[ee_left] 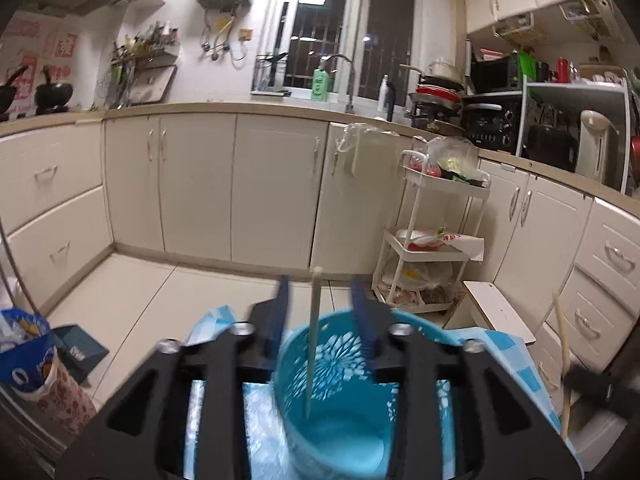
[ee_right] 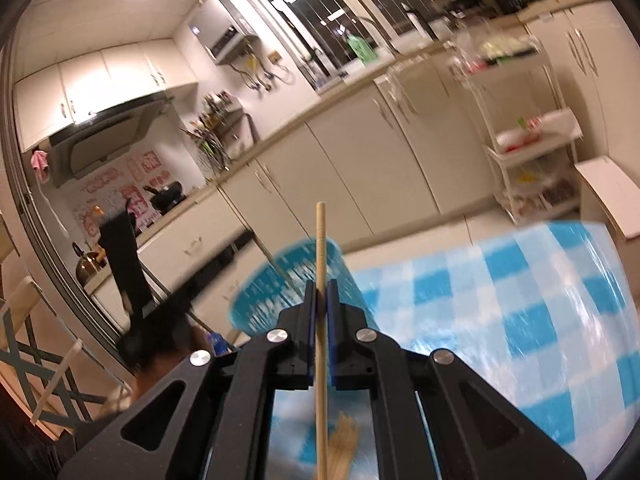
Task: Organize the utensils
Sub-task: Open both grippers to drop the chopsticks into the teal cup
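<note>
Wooden chopstick (ee_right: 320, 264) in right claw (ee_right: 320, 300)

The blue holder (ee_left: 336, 392) looks like glossy perforated plastic, and the chopstick (ee_left: 312, 340) inside it is pale matt wood. Beneath the holder, the checked tablecloth (ee_right: 520, 320) is shiny plastic film.

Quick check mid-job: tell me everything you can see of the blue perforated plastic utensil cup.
The blue perforated plastic utensil cup is a round, open-topped tub whose walls carry a pale floral cut-out pattern; its floor looks smooth. It stands on the blue-and-white checked tablecloth. One pale chopstick stands in it, tip near the floor, between the fingers of the open left gripper, which do not touch the stick. In the blurred right wrist view it appears tilted by the camera angle.
</note>
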`<action>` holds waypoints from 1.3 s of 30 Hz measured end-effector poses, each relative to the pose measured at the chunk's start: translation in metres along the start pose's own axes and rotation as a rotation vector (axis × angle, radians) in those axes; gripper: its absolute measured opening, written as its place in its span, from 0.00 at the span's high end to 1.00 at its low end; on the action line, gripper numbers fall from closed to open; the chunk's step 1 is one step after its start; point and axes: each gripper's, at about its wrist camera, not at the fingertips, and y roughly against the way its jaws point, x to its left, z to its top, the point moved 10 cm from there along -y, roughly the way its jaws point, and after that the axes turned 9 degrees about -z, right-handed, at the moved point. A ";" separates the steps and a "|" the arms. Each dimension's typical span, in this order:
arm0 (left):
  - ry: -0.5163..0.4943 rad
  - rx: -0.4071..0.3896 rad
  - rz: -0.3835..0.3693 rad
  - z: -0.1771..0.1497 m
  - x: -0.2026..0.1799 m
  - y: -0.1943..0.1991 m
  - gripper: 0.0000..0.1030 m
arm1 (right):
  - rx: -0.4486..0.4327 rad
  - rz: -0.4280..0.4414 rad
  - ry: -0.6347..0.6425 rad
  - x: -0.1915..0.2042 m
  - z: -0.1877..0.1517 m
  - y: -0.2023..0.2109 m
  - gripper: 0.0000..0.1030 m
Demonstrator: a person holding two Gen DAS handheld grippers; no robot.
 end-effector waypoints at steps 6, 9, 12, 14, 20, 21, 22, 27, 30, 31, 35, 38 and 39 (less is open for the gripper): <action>0.096 -0.019 0.019 0.000 0.027 0.040 0.52 | -0.147 0.033 0.019 0.044 0.059 -0.019 0.94; 0.132 -0.032 0.023 -0.003 0.039 0.062 0.48 | -0.223 0.008 0.014 0.053 0.086 -0.037 0.94; 0.149 -0.037 0.022 -0.007 0.046 0.077 0.46 | -0.244 -0.046 0.015 0.053 0.096 -0.064 0.94; 0.161 -0.033 0.019 -0.011 0.049 0.083 0.45 | -0.212 -0.083 0.017 0.048 0.091 -0.087 0.94; 0.177 -0.005 0.000 -0.027 0.049 0.092 0.45 | -0.127 -0.142 0.070 0.039 0.061 -0.114 0.94; 0.180 0.001 -0.003 -0.029 0.049 0.092 0.45 | -0.120 -0.146 0.076 0.038 0.056 -0.115 0.94; 0.182 0.008 -0.005 -0.033 0.048 0.093 0.45 | -0.104 -0.146 0.085 0.037 0.050 -0.116 0.94; 0.187 0.046 -0.018 -0.048 0.040 0.098 0.43 | -0.071 -0.140 0.089 0.030 0.032 -0.103 0.83; 0.189 0.077 -0.024 -0.059 0.036 0.100 0.42 | -0.077 -0.128 0.082 0.024 0.026 -0.074 0.79; 0.190 0.090 -0.024 -0.063 0.036 0.102 0.41 | -0.074 -0.131 0.074 0.020 0.023 -0.061 0.76; 0.202 0.145 -0.031 -0.086 0.035 0.108 0.40 | 0.041 -0.175 0.064 -0.003 -0.028 -0.018 0.72; 0.206 0.212 -0.043 -0.111 0.029 0.111 0.40 | 0.223 -0.213 0.109 -0.016 -0.099 -0.004 0.73; 0.207 0.228 -0.047 -0.118 0.026 0.111 0.40 | 0.276 -0.215 0.116 -0.019 -0.120 -0.001 0.76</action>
